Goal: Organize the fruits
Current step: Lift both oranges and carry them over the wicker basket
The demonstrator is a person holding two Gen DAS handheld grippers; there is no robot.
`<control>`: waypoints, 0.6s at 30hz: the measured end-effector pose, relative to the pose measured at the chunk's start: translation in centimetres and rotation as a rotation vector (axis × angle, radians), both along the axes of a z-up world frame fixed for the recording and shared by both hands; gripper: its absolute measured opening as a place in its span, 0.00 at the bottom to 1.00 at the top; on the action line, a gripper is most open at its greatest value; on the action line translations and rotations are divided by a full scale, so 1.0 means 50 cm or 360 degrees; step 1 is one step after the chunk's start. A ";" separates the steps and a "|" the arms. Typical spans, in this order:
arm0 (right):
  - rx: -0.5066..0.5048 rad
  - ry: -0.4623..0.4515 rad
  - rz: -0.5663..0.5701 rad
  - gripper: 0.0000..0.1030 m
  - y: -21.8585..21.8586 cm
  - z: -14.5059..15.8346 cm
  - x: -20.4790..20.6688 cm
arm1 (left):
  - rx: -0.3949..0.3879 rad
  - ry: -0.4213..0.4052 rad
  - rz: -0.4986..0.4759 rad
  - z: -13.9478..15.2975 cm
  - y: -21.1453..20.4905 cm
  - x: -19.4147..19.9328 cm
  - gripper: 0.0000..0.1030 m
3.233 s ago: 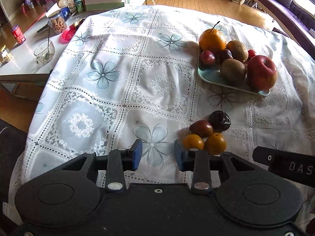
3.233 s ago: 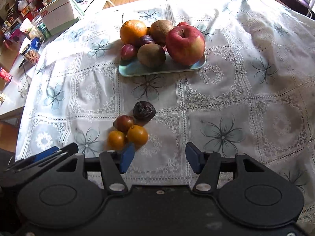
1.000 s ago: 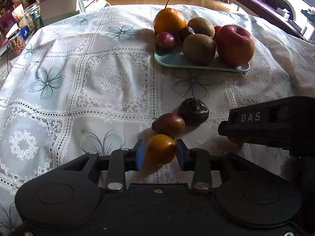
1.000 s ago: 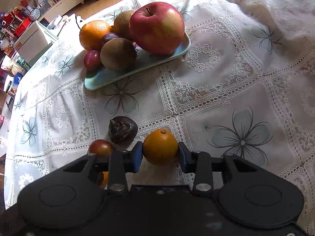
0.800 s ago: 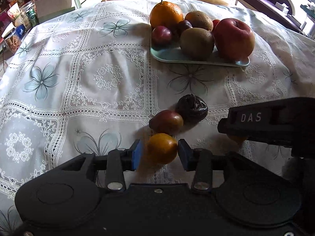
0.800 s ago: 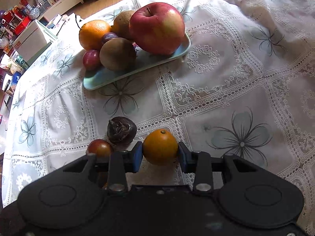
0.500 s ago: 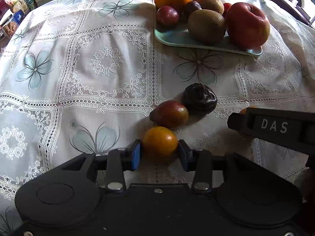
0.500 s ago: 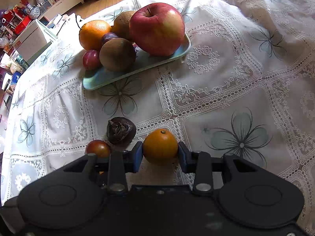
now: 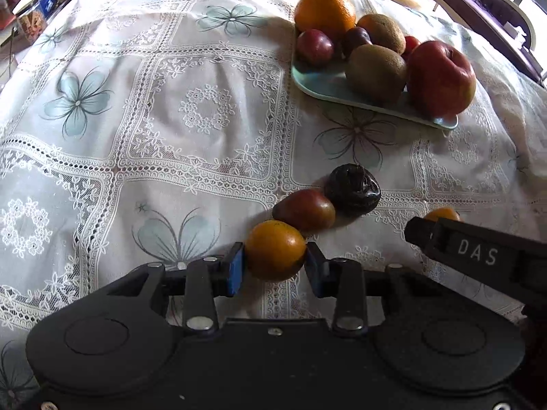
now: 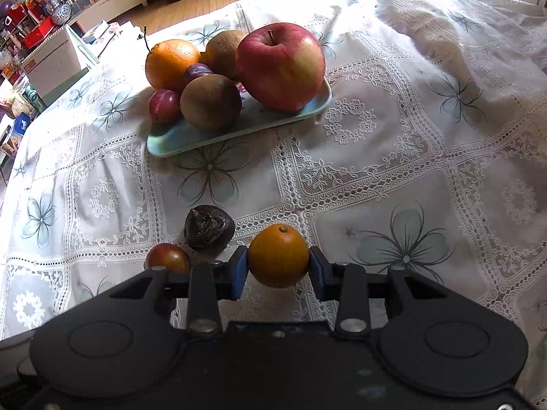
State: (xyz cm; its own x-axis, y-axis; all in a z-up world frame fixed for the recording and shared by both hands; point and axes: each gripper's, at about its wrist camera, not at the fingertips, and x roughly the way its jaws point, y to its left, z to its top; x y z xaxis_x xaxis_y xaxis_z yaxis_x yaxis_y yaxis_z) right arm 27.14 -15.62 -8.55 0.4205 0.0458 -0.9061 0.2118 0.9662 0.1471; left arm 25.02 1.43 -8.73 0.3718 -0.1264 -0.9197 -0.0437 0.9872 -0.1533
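Left wrist view first: the left gripper [image 9: 275,268] has its blue pads [image 9: 235,271] pressed on either side of a small orange fruit [image 9: 275,249], jaws closed in to the fruit's width and gripping it low over the lace tablecloth [image 9: 205,109]. At one o'clock from that fruit, touching it, sits a reddish-brown plum [image 9: 306,210], and just beyond, again at one o'clock, a dark wrinkled fruit [image 9: 354,188] rests against the plum. Up at one o'clock in the frame lies the pale green tray [image 9: 319,83], carrying a large orange [image 9: 324,12], a red plum [image 9: 314,48], two kiwis [image 9: 376,68] and a big red apple [image 9: 441,78]. At three o'clock the right gripper's black body [image 9: 478,256] cuts in, with a sliver of orange peeking over its top. Over to the right wrist view: the right gripper [image 10: 278,271] is clamped on a second small orange fruit [image 10: 278,255], pads snug on both sides, jaws only as wide as the fruit. At ten o'clock from it the dark wrinkled fruit [image 10: 209,227] lies on the cloth, the reddish plum [image 10: 168,259] at nine o'clock, partly behind the gripper's frame. The tray [image 10: 239,126] sits at twelve o'clock, well apart, the apple [image 10: 280,66] at its right end, the large orange [image 10: 171,63] at its left.
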 end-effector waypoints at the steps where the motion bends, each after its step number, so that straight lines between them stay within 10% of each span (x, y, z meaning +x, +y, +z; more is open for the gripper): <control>1: 0.0003 0.0014 0.0015 0.38 0.002 0.009 -0.004 | -0.0011 0.0000 0.0034 0.005 0.008 -0.004 0.45; 10: 0.0175 -0.0132 0.0150 0.38 -0.031 0.193 -0.120 | -0.0017 -0.0053 0.0186 0.129 0.032 -0.096 0.44; 18: 0.0218 -0.0258 0.0348 0.38 -0.042 0.303 -0.320 | -0.0057 -0.0289 -0.0012 0.250 0.004 -0.268 0.44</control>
